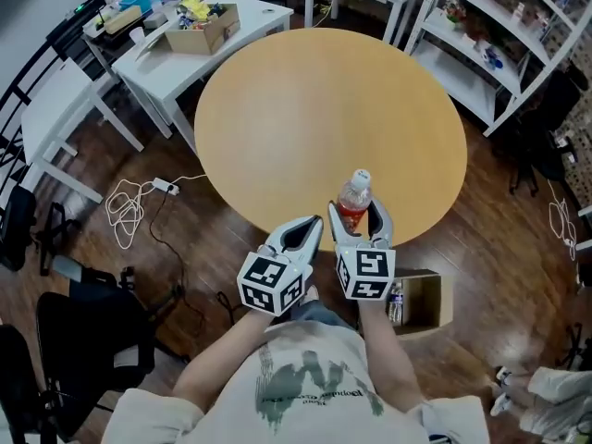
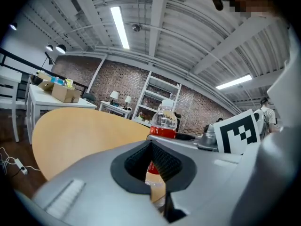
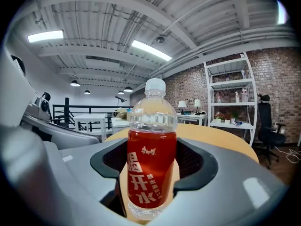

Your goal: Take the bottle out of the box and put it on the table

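While the bottle [image 1: 354, 197] stands upright at the near edge of the round table [image 1: 305, 109], the right gripper [image 1: 357, 209] has a jaw clasped on each side of its red-labelled body. The white cap and clear shoulder rise above the jaws. In the right gripper view the bottle [image 3: 151, 149] fills the notch between the black pads of the right gripper [image 3: 153, 171]. Whether its base touches the tabletop cannot be told. Just to its left, the left gripper [image 1: 311, 228] sits at the same rim with its jaws brought together on nothing; the left gripper view shows its pads [image 2: 162, 161] meeting at the tips. The two grippers lie side by side, close but apart. Beyond the bottle the tan tabletop spreads wide towards the far side. Below the rim, on the dark wooden floor [image 1: 518, 239] to the person's right, an open cardboard box [image 1: 430, 299] sits with another small bottle [image 1: 396, 303] against its left wall. White cable [image 1: 129, 202] loops on the floor to the left of the table, and black chairs [image 1: 83, 322] stand nearer the person on that side. Farther off, a white desk [image 1: 185, 58] carries a second carton, and white shelving [image 1: 499, 35] stands by a brick wall [image 2: 127, 81].
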Tool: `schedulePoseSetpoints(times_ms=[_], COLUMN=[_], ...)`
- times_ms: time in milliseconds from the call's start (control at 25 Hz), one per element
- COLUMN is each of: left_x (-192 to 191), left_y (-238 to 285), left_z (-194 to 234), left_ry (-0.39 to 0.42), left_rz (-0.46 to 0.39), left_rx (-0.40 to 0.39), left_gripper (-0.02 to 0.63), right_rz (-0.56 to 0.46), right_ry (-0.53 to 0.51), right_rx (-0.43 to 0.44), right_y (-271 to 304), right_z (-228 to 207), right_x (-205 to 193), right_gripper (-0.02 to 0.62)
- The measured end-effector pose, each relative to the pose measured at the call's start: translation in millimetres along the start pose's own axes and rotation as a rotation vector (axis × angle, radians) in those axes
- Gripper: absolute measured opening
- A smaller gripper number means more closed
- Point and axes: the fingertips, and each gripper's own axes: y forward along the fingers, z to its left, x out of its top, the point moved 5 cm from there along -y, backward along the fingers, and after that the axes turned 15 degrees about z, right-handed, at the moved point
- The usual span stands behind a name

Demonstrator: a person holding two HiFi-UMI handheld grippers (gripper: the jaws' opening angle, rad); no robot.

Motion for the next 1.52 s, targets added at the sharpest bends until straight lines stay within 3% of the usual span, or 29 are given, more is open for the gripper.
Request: schedulePoseSetpoints(times_ms=[400, 760, 1520], left_x=[24, 31, 28], left_y=[59, 78, 78], left_z=[22, 46, 45], left_ry=[0.001, 0.016, -0.008], left_rz=[0.028, 0.043, 0.027], left_rx=[0.046, 0.097, 0.091], left_gripper=[0.000, 0.000, 0.000], right_rz=[-0.025, -0.042, -0.020], right_ry=[-0.046, -0.058, -0.108], right_rx=[0.033, 0.028, 0.012], right_y=[60, 108, 96], right_z=[-26, -35, -33], right_x=[11, 15, 2], right_gripper=[0.305, 0.305, 0.316])
